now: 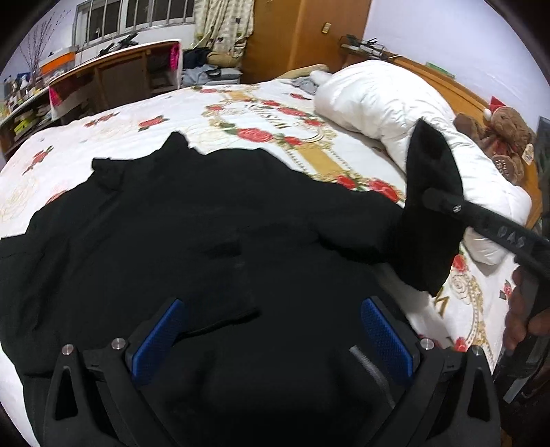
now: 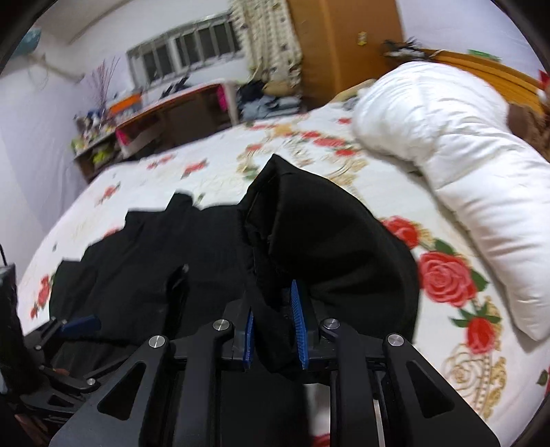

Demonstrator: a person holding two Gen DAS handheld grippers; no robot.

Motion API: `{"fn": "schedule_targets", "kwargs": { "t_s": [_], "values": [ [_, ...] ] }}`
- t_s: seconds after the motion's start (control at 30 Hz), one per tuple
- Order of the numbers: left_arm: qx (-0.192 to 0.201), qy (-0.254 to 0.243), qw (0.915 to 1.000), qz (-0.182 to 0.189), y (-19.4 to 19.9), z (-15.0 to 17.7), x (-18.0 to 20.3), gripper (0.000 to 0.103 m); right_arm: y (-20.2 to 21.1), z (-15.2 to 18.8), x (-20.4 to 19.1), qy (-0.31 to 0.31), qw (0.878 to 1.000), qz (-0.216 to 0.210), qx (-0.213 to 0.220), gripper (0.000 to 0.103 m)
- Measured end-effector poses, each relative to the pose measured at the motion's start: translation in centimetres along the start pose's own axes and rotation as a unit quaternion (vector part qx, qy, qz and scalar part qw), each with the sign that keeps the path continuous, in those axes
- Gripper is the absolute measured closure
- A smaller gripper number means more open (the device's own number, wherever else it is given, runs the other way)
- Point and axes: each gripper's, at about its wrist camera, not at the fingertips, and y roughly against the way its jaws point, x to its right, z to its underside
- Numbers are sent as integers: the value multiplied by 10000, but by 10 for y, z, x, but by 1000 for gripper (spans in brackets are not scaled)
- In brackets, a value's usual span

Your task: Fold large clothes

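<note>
Right gripper (image 2: pixel 274 328): blue-padded jaws drawn close together, clamped on a bunched fold of the black garment (image 2: pixel 192 247). The pinched cloth stands up above the pads in a peaked flap, lifted off the bed (image 2: pixel 220 161). In the left wrist view the same gripper (image 1: pixel 429 197) enters from the right edge as a black bar, with that flap hanging around its tip and raised over the garment's right side; the hand (image 1: pixel 524 323) holding it shows at the far right.

Left gripper (image 1: pixel 271 330): jaws spread wide, blue pads well apart, nothing between them; it hovers over the near part of the black garment (image 1: pixel 192 240). In the right wrist view it (image 2: pixel 80 323) appears only in part at the lower left edge, one blue pad showing.

Garment: large, black, spread mostly flat across the near half of the bed (image 1: pixel 103 127), its far edge ragged against the rose-patterned bedspread (image 1: pixel 302 137).

Beyond, toward the bed's right side: a white duvet (image 1: pixel 388 110) rolled lengthwise along the edge. The left wrist view alone shows clearly a brown teddy bear (image 1: pixel 505 134) in a red hat beside the wooden headboard (image 1: pixel 433 79); the right wrist view is motion-blurred and shows only a brown patch there.

Past the bed's far edge: a wooden desk (image 1: pixel 113 68), a window (image 1: pixel 134 17), a patterned curtain (image 1: pixel 223 24), a wooden wardrobe (image 1: pixel 309 31).
</note>
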Motion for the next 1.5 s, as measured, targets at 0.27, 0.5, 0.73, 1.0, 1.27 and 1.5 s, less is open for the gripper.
{"fn": "schedule_targets", "kwargs": {
  "t_s": [0.27, 0.5, 0.73, 1.0, 1.27, 1.5],
  "values": [
    [-263, 403, 9983, 325, -11, 6, -20, 0, -42, 18, -20, 53, 9974, -447, -558, 82],
    [-353, 476, 9960, 665, -16, 3, -7, 0, -10, 17, 2, -504, 9879, -1454, -166, 40],
    [-490, 346, 9927, 1047, -27, -15, 20, 0, 36, 22, 41, -744, 9917, -1031, 172, 40],
    [-754, 220, 9897, 1201, -72, -42, 52, 0, 64, 49, 83, -822, 9954, -399, 271, 38],
    [-1009, 192, 9907, 889, -109, -51, 61, 4, 68, 63, 97, -861, 9950, -383, 343, 37],
    [-1117, 63, 9902, 840, -117, -51, 72, 42, 59, 66, 94, -829, 9951, -421, 337, 37]
  ]
}}
